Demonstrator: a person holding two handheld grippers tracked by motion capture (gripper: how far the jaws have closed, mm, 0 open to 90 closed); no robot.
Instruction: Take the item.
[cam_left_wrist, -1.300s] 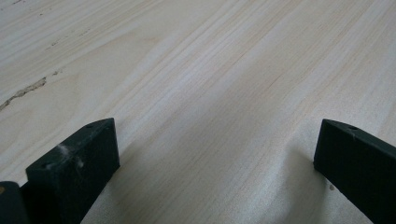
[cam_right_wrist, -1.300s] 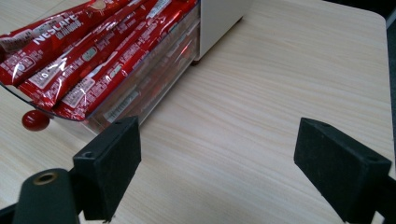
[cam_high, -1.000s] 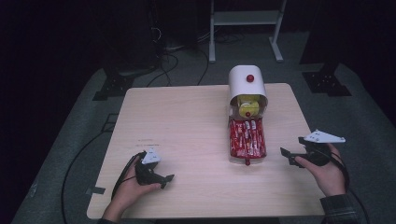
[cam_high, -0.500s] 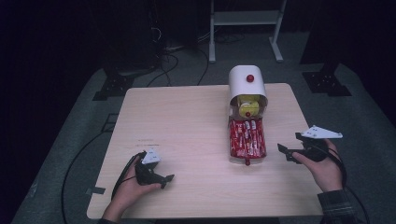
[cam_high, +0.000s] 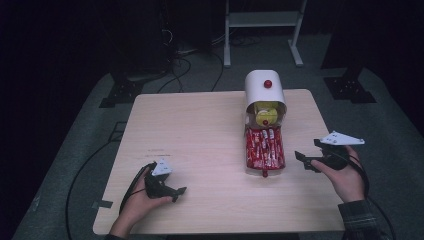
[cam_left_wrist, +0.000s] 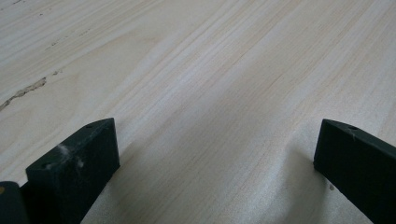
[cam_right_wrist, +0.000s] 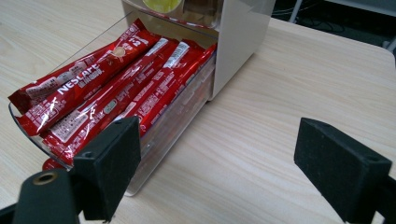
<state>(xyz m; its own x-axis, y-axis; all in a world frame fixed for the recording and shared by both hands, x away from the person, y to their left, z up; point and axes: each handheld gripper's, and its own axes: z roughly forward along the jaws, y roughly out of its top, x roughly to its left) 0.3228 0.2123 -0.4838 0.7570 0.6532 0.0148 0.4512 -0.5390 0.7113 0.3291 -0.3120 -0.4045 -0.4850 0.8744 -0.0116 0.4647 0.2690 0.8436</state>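
Looking down from the high view, we see the right hand-held gripper near the right edge of the desk, its jaws spread wide and holding nothing, just beside the clear drawer that sticks out of a white dispenser box; the drawer and the gripper are apart, not touching; the box stands toward the far right part of the desk, with a red knob on its rounded top and something yellow in its open front.

In the right gripper view, we find the drawer packed with red stick sachets lying side by side along its length; we cannot count them surely; the 2 black jaws rise wide apart at the bottom of that view, the left one in front of the drawer's near corner, the right one over bare wood.

We see the left hand-held gripper resting low near the front-left corner of the desk, well apart from the drawer; in the left gripper view its jaws also stand wide, with nothing but the pale wood grain between them.
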